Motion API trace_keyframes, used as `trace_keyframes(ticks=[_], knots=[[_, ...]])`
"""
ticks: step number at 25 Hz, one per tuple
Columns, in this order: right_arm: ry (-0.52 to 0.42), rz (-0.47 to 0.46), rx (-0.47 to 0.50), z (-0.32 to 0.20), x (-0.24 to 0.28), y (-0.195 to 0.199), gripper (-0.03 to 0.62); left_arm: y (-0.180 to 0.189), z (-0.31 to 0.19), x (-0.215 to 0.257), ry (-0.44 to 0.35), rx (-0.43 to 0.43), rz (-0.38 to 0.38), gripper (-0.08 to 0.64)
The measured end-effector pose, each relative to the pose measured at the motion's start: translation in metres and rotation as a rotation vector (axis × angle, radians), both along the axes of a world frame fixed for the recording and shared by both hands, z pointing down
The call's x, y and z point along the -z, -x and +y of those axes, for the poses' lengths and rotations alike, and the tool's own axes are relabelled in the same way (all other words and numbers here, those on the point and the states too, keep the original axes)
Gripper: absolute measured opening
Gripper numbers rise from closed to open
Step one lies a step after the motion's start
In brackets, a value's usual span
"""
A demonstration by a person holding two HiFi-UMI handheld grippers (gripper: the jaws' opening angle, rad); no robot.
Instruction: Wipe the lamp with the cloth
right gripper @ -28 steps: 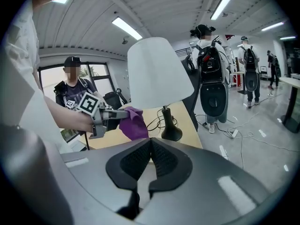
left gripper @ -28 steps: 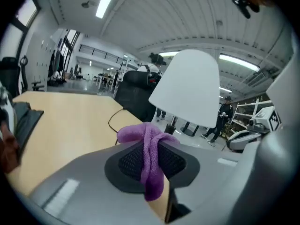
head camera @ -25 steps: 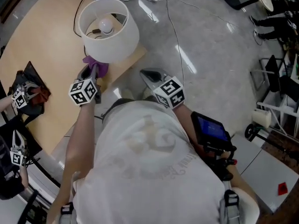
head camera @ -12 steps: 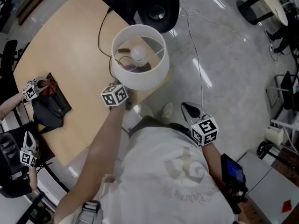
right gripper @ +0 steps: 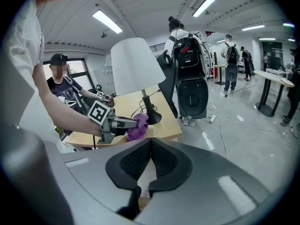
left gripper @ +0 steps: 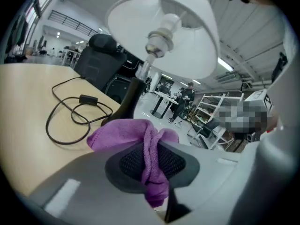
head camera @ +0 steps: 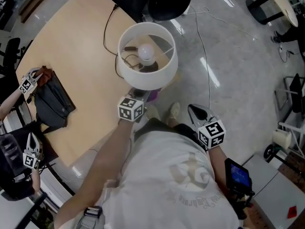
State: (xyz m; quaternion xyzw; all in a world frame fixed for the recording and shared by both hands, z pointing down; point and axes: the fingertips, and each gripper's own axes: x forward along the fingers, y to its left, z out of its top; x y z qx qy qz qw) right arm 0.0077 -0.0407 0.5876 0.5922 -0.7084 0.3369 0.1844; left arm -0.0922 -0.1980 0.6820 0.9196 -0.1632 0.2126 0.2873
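One lamp (head camera: 143,78) stands at the bench (head camera: 71,66) corner, its base near the edge. Grey floor (head camera: 228,56) lies open past it. One purple cloth (left gripper: 119,132), pinched in my left gripper (left gripper: 151,159), is under the shade, beside the lamp's base. One looped cord (left gripper: 70,121) lies on the bench. My right gripper (right gripper: 150,156) is pressed together, empty, out over the floor.

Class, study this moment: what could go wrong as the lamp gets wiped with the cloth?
1. The lamp stands near a corner of the table with nothing steadying it; a hard push from the left gripper could tip it off.
2. Its cord lies in loose loops beside it; the purple cloth could snag it.
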Motion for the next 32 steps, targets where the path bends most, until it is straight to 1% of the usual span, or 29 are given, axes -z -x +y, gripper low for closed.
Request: trace_keyframes(ticks=[2, 7, 12, 17, 21, 25, 28, 30, 32], knots=[[-0.007, 0.004, 0.009, 0.001, 0.001, 0.003, 0.012, 0.004, 0.012, 0.009, -0.060, -0.007, 0.000, 0.064], [-0.039, 0.010, 0.047, 0.008, 0.003, -0.002, 0.013, 0.014, 0.027, 0.048, -0.182, 0.071, 0.006, 0.064], [-0.085, 0.011, 0.095, 0.008, 0.007, -0.010, 0.012, 0.028, 0.037, 0.093, -0.299, 0.113, 0.011, 0.064], [-0.169, -0.013, 0.159, 0.013, 0.029, -0.022, 0.013, 0.031, 0.057, 0.127, -0.354, 0.203, -0.001, 0.066], [-0.257, -0.057, 0.222, 0.018, 0.052, -0.031, 0.012, 0.020, 0.083, 0.155, -0.391, 0.260, -0.001, 0.065], [-0.339, -0.105, 0.293, 0.026, 0.072, -0.038, 0.014, 0.011, 0.112, 0.176, -0.415, 0.304, -0.021, 0.066], [-0.399, -0.141, 0.350, 0.034, 0.086, -0.045, 0.014, 0.008, 0.133, 0.198, -0.453, 0.349, -0.023, 0.066], [-0.427, -0.158, 0.380, 0.040, 0.091, -0.049, 0.012, 0.010, 0.148, 0.213, -0.475, 0.391, -0.019, 0.066], [-0.444, -0.173, 0.386, 0.047, 0.095, -0.053, 0.014, 0.013, 0.164, 0.225, -0.488, 0.424, -0.016, 0.065]])
